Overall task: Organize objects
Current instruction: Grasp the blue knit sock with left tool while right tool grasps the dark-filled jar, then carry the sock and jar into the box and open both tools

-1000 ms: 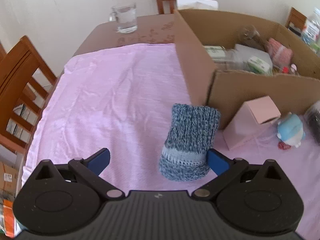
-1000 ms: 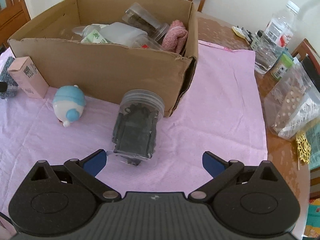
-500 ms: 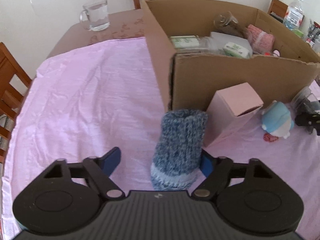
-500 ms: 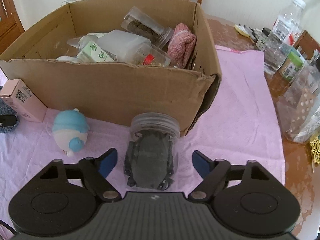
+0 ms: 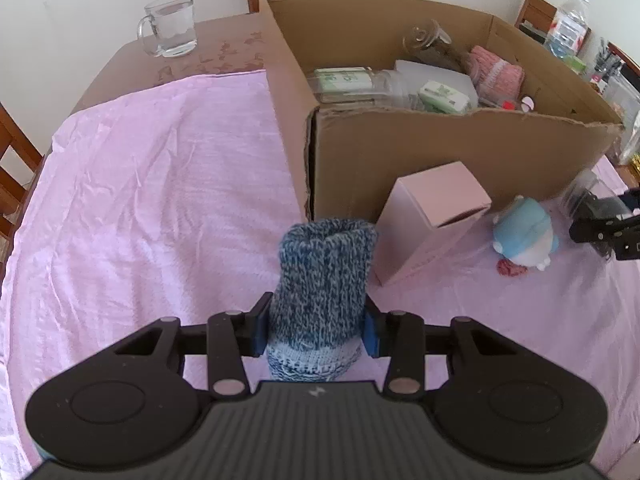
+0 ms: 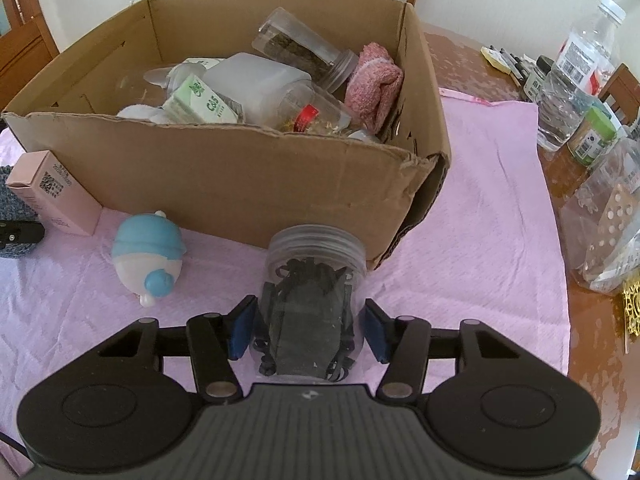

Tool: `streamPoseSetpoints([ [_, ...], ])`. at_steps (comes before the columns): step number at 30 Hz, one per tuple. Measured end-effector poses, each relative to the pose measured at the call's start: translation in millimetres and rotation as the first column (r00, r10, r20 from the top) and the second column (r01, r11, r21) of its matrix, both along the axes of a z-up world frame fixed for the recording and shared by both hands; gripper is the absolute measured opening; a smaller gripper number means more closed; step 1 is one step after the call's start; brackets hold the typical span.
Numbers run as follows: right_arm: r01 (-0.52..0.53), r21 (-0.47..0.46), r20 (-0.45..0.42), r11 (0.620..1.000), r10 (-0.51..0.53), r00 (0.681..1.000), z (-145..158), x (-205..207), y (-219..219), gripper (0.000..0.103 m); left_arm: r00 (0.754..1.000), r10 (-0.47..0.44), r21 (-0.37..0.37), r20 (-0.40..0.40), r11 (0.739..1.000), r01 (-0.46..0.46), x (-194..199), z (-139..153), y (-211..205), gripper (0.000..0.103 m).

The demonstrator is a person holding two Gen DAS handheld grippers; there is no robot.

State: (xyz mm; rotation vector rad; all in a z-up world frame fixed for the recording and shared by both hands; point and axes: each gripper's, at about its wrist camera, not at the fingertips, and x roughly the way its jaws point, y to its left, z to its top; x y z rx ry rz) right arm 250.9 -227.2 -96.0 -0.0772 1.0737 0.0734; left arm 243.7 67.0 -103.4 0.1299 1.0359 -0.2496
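Two grips closing at once. Left gripper (image 5: 316, 330), low centre of its view: jaws have just been closing, blue pads now pressed into the blue-grey knitted sock (image 5: 325, 292) standing on the pink cloth (image 5: 160, 200). Right gripper (image 6: 306, 326), low centre: jaws have just been closing on the clear plastic jar of dark contents (image 6: 310, 304); pads at its sides, firm contact uncertain. Seat both grips, then lift straight up over the brown cardboard box (image 6: 224, 176) wall. Left view alone shows the glass mug (image 5: 170, 26), upper left; right view alone shows bottles (image 6: 580, 76), upper right.
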Motion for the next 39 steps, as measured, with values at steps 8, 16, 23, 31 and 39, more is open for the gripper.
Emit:
streamPoseSetpoints([
  [8, -0.073, -0.008, 0.012, 0.997, 0.073, 0.997, 22, -8, 5, 0.059, 0.997, -0.082, 0.034, -0.013, 0.996, 0.083, -9, 29, 4, 0.042],
  [16, -0.13, -0.03, -0.011, 0.991, 0.129, 0.992, 31, -15, 8, 0.059, 0.992, -0.125, 0.009, 0.01, 0.992, 0.125, -10, 74, 5, 0.042],
  [23, -0.186, -0.023, 0.023, 0.982, 0.187, 0.982, 64, -22, 10, 0.059, 0.978, -0.209, 0.002, 0.028, 0.978, 0.209, -3, 115, -9, 0.042],
  [31, -0.235, -0.014, 0.142, 0.972, 0.234, 0.962, 114, -20, 18, 0.059, 0.956, -0.273, 0.007, 0.111, 0.962, 0.273, 31, 150, -33, 0.045],
  [39, -0.25, 0.001, 0.199, 0.968, 0.245, 0.949, 129, 1, 33, 0.059, 0.953, -0.234, 0.081, 0.194, 0.972, 0.222, 50, 151, -47, 0.099],
])
